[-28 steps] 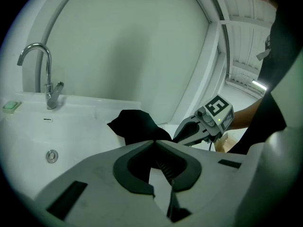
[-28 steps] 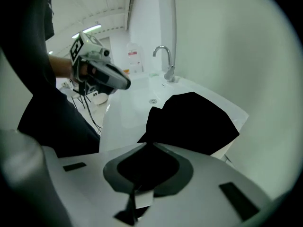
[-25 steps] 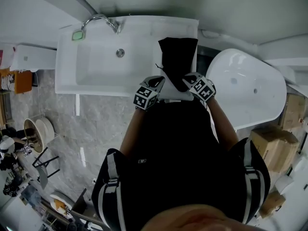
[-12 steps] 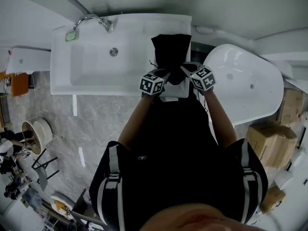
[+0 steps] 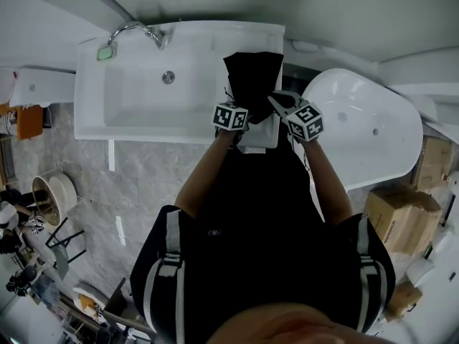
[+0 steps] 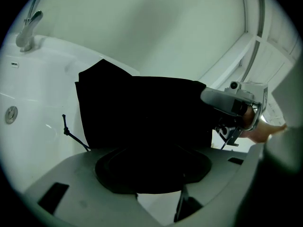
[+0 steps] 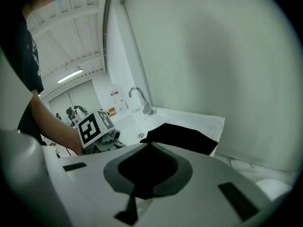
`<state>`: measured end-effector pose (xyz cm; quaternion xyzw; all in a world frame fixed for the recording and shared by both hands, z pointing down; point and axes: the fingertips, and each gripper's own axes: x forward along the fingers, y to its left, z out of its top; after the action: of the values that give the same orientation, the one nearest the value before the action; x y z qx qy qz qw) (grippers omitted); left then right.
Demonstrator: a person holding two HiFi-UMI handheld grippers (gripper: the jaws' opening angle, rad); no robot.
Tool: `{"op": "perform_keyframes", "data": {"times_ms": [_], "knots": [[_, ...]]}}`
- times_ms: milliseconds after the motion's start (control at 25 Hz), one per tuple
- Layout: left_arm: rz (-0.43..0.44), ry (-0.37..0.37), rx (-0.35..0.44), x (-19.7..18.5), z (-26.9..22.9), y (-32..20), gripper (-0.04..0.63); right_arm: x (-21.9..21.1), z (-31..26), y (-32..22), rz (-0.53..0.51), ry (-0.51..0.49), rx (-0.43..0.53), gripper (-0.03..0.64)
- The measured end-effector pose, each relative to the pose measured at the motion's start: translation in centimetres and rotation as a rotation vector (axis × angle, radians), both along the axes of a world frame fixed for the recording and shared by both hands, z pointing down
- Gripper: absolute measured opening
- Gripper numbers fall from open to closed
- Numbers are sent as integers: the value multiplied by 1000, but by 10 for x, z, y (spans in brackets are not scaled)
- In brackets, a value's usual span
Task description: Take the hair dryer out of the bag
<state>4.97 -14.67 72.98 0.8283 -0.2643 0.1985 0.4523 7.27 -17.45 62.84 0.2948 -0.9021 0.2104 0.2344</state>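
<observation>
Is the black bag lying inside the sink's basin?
No, the black bag lies on the flat ledge right of the basin, not in it.

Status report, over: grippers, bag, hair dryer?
Left gripper just opened, bag at its jaws, ungripped. Right gripper shut on bag edge. Hair dryer not in sight.

The bag point(image 5: 252, 83) lies on the counter's point(image 5: 208, 36) right end, the sink basin point(image 5: 140, 99) left of it, the faucet point(image 5: 133, 29) at the back left corner. A bathtub point(image 5: 366, 131) stands right of the counter.
</observation>
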Motion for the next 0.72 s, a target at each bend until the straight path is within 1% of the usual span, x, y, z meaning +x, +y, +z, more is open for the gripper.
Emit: {"op": "perform_keyframes", "data": {"times_ms": [120, 320, 400, 560, 720], "knots": [[-4, -35, -2, -1, 4, -6, 190, 2, -2, -1, 2, 0, 8, 67], [-72, -70, 10, -5, 4, -19, 190, 8, -5, 0, 10, -16, 8, 67], [-86, -79, 11, -4, 7, -25, 190, 9, -5, 0, 12, -26, 2, 67], [-88, -132, 10, 0, 15, -39, 190, 9, -4, 2, -8, -18, -3, 67], [-81, -184, -20, 9, 27, -43, 190, 10, -2, 8, -23, -7, -10, 67]]}}
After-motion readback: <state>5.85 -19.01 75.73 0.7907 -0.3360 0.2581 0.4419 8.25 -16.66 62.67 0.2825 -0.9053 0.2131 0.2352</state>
